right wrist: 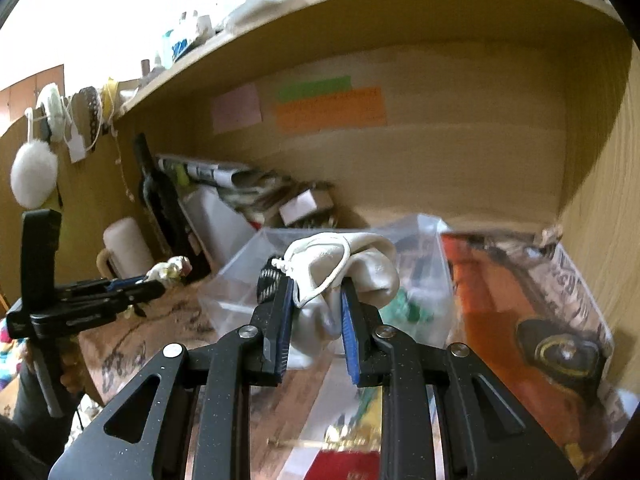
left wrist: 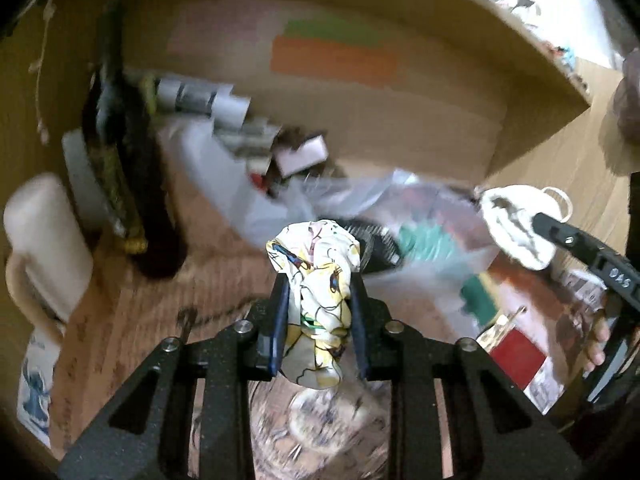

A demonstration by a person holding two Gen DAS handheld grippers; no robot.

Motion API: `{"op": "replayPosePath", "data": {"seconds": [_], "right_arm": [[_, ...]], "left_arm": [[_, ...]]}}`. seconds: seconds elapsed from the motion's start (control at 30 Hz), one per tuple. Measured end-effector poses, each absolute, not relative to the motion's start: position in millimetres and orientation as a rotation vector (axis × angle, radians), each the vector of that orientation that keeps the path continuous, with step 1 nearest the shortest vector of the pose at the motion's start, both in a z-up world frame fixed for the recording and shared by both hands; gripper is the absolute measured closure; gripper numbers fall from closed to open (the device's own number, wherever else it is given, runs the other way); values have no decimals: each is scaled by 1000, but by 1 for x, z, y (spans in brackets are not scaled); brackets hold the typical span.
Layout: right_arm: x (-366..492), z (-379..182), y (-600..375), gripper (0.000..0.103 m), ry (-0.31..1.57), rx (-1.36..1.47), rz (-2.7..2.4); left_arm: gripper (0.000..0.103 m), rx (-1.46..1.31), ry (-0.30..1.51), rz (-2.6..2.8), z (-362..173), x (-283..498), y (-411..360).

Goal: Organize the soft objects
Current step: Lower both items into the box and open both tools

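Desk point(right wrist: 160, 332): wood-grain surface under a shelf point(right wrist: 360, 12).
On desk: white mug point(right wrist: 126, 246), clear plastic bag point(right wrist: 416, 264), orange magazine point(right wrist: 500, 300).

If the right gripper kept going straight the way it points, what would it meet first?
Probably the clear plastic bag lying just beyond the white cloth pouch held in the right gripper; depth is hard to judge.
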State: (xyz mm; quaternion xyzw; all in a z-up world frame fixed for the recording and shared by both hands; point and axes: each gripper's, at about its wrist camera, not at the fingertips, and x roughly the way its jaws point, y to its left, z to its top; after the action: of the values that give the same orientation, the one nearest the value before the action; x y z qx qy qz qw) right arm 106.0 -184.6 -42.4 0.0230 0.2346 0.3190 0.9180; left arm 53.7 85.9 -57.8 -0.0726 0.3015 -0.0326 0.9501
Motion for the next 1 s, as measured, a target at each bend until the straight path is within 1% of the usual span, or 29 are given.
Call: {"op": "replayPosePath", "data": {"seconds": [0.13,0.27,0.47,0.73,0.83,0.9,0.93,0.97,1.0], "right_arm": [[118,-36,-180,83,460,32,651],[135,-36,-170,82,468,8,653],[163,-51,-151,82,552,-36,672],[198,-86,-132,82,699,-76,663],[202,-94,-130,82,740,-86,651],[205,-97,-131,79,761,-92,643],[205,-97,-130,76,768,-94,641],[205,-97,-129,71,769,-96,634],[205,-96,-129,67,766,-98,627]], "left_arm": [[75,-118,580,-88,-44,69,72],[75,-90,586,-105,-40,95,56],[75,-82,655,-139,-50,138,39],[75,-30,764,-139,-80,183,19],[69,-25,807,-138,-92,196,17],[59,-35,829,-139,-97,201,17],[57,-41,833,-141,-97,200,17],[52,-50,832,-145,-97,200,18],[50,-54,828,-148,-96,199,19]]}}
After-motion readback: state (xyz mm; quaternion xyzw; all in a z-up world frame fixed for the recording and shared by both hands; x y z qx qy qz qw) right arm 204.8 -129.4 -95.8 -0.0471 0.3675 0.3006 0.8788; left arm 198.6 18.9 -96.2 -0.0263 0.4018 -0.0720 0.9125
